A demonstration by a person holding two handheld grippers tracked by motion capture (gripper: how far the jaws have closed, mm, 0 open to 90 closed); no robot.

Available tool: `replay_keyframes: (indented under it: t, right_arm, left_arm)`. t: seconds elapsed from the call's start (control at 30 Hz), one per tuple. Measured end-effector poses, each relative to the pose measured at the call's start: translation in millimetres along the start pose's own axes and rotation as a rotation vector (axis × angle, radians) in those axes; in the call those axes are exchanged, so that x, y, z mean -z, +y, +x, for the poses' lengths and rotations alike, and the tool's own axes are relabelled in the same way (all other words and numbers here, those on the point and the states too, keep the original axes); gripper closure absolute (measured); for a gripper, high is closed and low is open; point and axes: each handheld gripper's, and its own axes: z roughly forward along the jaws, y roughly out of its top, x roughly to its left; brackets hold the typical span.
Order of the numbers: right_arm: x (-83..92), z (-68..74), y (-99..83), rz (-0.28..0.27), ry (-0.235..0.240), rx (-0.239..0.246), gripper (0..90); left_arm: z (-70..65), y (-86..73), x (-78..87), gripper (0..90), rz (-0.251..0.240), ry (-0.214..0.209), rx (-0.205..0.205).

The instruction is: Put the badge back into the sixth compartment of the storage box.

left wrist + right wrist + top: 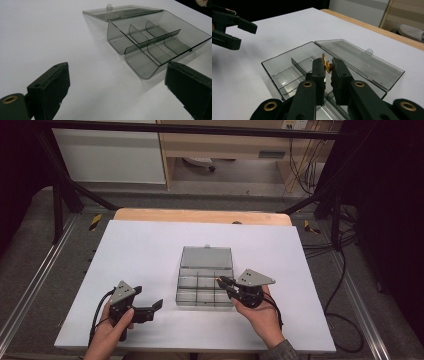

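A clear smoky plastic compartment box (205, 285) lies open at the middle of the white table, its lid (206, 256) folded flat behind it. Inner dividers (155, 41) split the box into several cells. My right gripper (327, 67) is shut on a small gold metal part (325, 64), held over the box's right side (222, 282). My left gripper (150, 309) sits low on the table to the left of the box (160, 40), open, with nothing between its fingers (53, 87). In the right gripper view the left gripper (235, 31) shows beyond the box (294, 67).
The white table sheet (145, 250) lies on a wooden tabletop (200, 215). Black frame bars and cables (340, 250) run along the table's right side. A white cabinet (110, 155) stands at the back.
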Motion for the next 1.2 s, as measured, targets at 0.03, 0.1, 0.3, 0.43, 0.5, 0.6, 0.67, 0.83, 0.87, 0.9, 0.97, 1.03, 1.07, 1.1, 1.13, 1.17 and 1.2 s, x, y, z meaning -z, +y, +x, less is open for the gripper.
replay_keyframes:
  t: [0.03,0.1,0.3,0.43,0.5,0.6,0.67,0.83,0.87,0.9,0.97,1.03,1.07,1.1,1.13,1.17,1.2]
  right_arm:
    - [0.4,-0.9,-0.2,0.001,-0.002,0.001,80.9]
    - [1.2,-2.2,-0.5,0.002,-0.007,-0.001,80.9]
    - [2.3,-5.9,-1.9,0.008,-0.018,-0.006,80.9]
    - [2.3,-7.6,-3.1,0.012,-0.021,-0.009,80.9]
    - [2.1,-8.3,-3.9,0.017,-0.022,-0.007,80.9]
    - [1.5,-9.0,-5.2,0.025,-0.023,-0.006,80.9]
    - [1.0,-9.5,-6.1,0.032,-0.022,-0.006,80.9]
    - [0.2,-10.2,-8.0,0.047,-0.021,-0.009,80.9]
    - [0.1,-10.2,-8.2,0.049,-0.022,-0.009,80.9]
    - [-0.1,-10.1,-8.6,0.052,-0.022,-0.009,80.9]
    - [-0.4,-10.2,-9.2,0.057,-0.023,-0.009,80.8]
    - [-0.8,-10.2,-9.7,0.063,-0.024,-0.010,80.9]
    - [-0.9,-10.4,-10.0,0.063,-0.023,-0.009,80.8]
    - [-1.0,-10.5,-10.3,0.066,-0.023,-0.010,80.8]
    - [-1.1,-10.5,-10.5,0.068,-0.024,-0.011,80.8]
    - [-1.2,-10.7,-10.8,0.069,-0.024,-0.010,80.9]
    - [-1.3,-10.9,-11.1,0.072,-0.024,-0.010,80.8]
  left_arm:
    - [-0.1,0.0,0.0,6.2,0.000,-0.001,0.000]
    - [-0.2,-0.1,-0.2,6.2,0.002,-0.001,0.000]
    - [-0.3,-0.1,-0.2,6.2,0.003,-0.001,-0.002]
    - [-0.2,-0.1,-0.1,6.2,0.002,0.000,0.001]
    - [-0.2,-0.2,-0.2,6.2,0.002,0.000,0.000]
    - [-0.5,-0.2,-0.4,6.2,0.004,-0.001,-0.002]
    - [-0.7,-0.2,-0.5,6.2,0.005,-0.001,-0.004]
    - [-0.7,-0.3,-0.5,6.2,0.006,-0.001,-0.003]
    - [-0.6,-0.3,-0.5,6.2,0.005,-0.001,-0.002]
    - [-0.5,-0.3,-0.5,6.2,0.004,-0.001,-0.002]
    - [-0.6,-0.3,-0.4,6.2,0.005,-0.001,-0.002]
    - [-0.7,-0.2,-0.4,6.2,0.006,-0.001,-0.004]
    - [-0.8,-0.2,-0.4,6.2,0.006,-0.001,-0.005]
    - [-0.9,-0.3,-0.5,6.2,0.006,-0.001,-0.004]
    - [-0.8,-0.2,-0.4,6.2,0.007,-0.001,-0.006]
    - [-0.8,-0.2,-0.6,6.2,0.006,-0.001,-0.006]
    - [-0.9,-0.2,-0.6,6.2,0.006,-0.001,-0.006]
